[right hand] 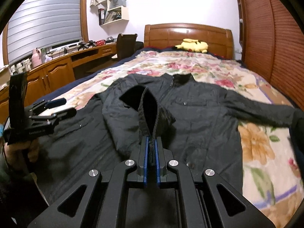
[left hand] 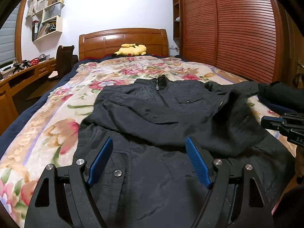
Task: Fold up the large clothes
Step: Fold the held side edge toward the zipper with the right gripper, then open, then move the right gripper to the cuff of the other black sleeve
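Note:
A black zip jacket (left hand: 167,106) (right hand: 199,114) lies face up on the floral bedspread (left hand: 57,125), collar toward the headboard. My right gripper (right hand: 152,138) is shut on the cuff (right hand: 149,106) of the jacket's left-hand sleeve, which is drawn across the chest. In the left wrist view the right gripper (left hand: 279,123) shows at the right edge, with that sleeve (left hand: 233,117) stretched toward it. The other sleeve (right hand: 262,112) lies out to the right. My left gripper (left hand: 149,140) hangs open over the jacket's lower front with nothing between its blue pads. It also shows at the left, as the left gripper (right hand: 55,106), held by a hand (right hand: 15,150).
A yellow plush toy (left hand: 133,49) lies by the wooden headboard (left hand: 123,39). Slatted wardrobe doors (left hand: 237,28) run along the bed's right side. A desk (right hand: 57,70) and a chair (right hand: 126,45) stand to the left. Dark folded clothes (left hand: 281,95) sit on the bed's right edge.

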Motion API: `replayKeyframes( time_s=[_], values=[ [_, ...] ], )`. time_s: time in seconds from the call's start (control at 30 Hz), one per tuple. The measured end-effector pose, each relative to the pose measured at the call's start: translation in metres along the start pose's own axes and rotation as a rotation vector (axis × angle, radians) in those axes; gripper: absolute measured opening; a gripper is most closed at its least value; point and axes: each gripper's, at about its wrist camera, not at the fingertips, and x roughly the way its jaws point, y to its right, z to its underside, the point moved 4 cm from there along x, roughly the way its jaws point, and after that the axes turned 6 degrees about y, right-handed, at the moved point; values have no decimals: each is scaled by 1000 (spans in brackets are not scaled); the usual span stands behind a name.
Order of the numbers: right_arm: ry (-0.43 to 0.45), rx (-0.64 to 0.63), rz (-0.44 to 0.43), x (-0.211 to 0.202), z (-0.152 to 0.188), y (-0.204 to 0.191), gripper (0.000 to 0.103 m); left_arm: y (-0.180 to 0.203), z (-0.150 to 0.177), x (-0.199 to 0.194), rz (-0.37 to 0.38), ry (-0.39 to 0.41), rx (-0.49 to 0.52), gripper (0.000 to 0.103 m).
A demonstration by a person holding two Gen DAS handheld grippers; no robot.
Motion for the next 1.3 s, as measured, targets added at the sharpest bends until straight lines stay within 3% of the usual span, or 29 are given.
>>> replayKeyframes(
  time_s=[0.1,0.17,0.23,0.3,0.77,0.93,1.07,1.3],
  values=[
    [19,9,7,-7,-7,2,9,5,0,1,2,-2,10,80],
    [42,13,16,-14,-7,3,21,7,1,2,7,-5,12,80],
    [51,16,27,-14,-4,6,49,11,1,3,6,-8,17,80],
    [42,13,34,-9,-1,5,55,13,3,4,7,-12,22,80],
    [-149,-15,143,36,5,23,55,14,8,11,13,-42,32,80],
    [-177,-12,103,32,10,22,55,14,9,11,17,-45,31,80],
    [-262,-78,83,39,28,14,55,14,8,11,18,-44,32,80],
    [-247,-63,78,31,28,20,55,14,8,11,16,-44,25,80]
  ],
)
